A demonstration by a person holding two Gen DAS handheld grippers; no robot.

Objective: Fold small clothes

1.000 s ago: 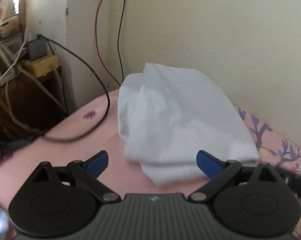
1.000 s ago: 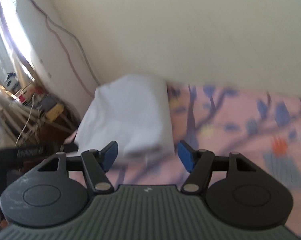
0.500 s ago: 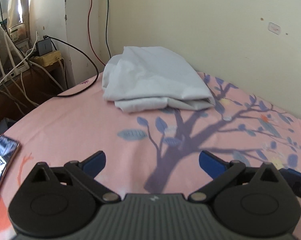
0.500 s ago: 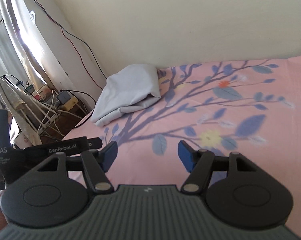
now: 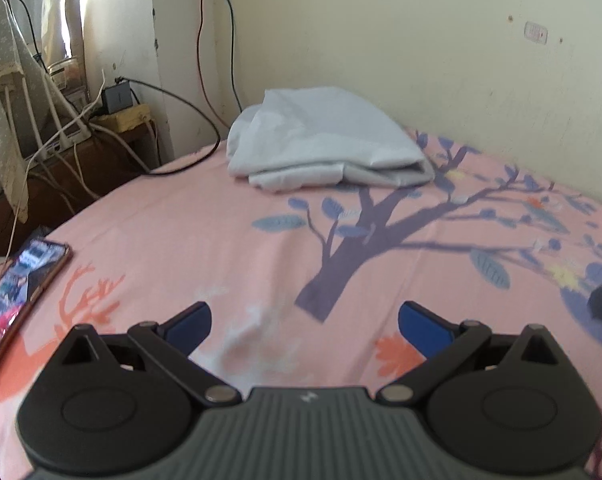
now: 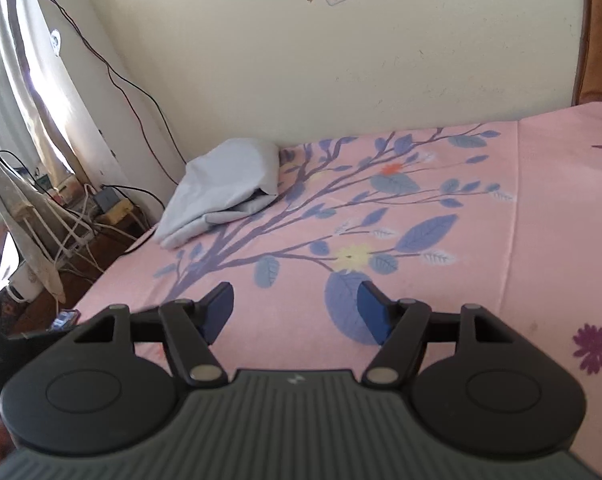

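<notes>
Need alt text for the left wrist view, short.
A folded white cloth lies at the far corner of a pink tree-print bedsheet by a cream wall. The open left gripper fills the foreground with nothing between its blue fingers. A phone lies at the sheet's left edge, with cables beyond.

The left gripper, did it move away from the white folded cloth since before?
Yes. The left gripper has backed away from the white folded cloth, which lies by the wall. Far more pink sheet now shows between them.
</notes>
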